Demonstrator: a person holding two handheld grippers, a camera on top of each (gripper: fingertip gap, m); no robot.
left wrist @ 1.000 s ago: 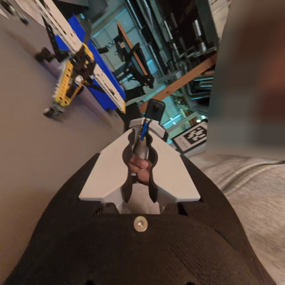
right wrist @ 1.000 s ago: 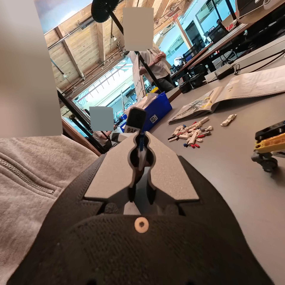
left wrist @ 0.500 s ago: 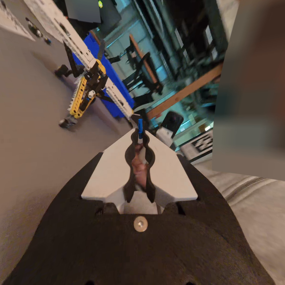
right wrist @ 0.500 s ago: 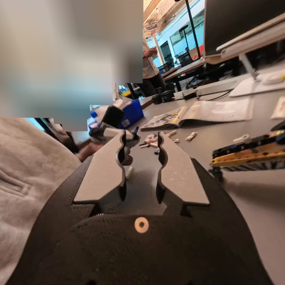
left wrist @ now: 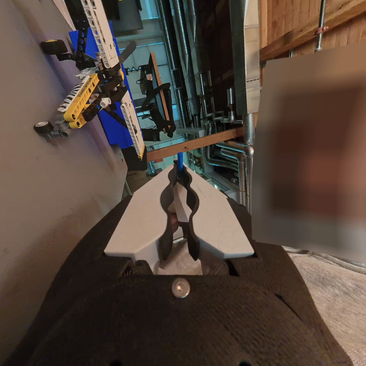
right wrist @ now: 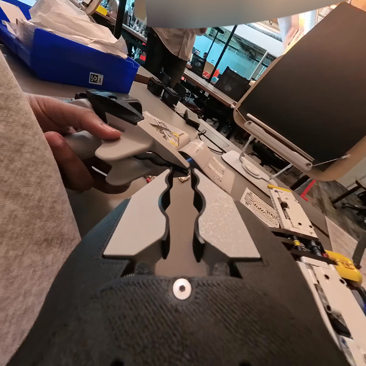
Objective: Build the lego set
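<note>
Blue pin [left wrist: 179,162] pinched in left tongs [left wrist: 179,168], poking out past the tips. Right tongs [right wrist: 181,174] spread, empty, tips just below the left's. Model [left wrist: 95,89] on bench [left wrist: 39,198], well ahead-left. Next, probably: carrying pin over, lining up with a hole.

Printed black lettering along yellow beam [left wrist: 79,97], up-left of left fingers [left wrist: 146,213]. Square code label [right wrist: 96,78] on blue bin [right wrist: 65,59], far left beyond right fingers [right wrist: 142,217]. Booklet [right wrist: 215,166] print just past tips, unreadable.
</note>
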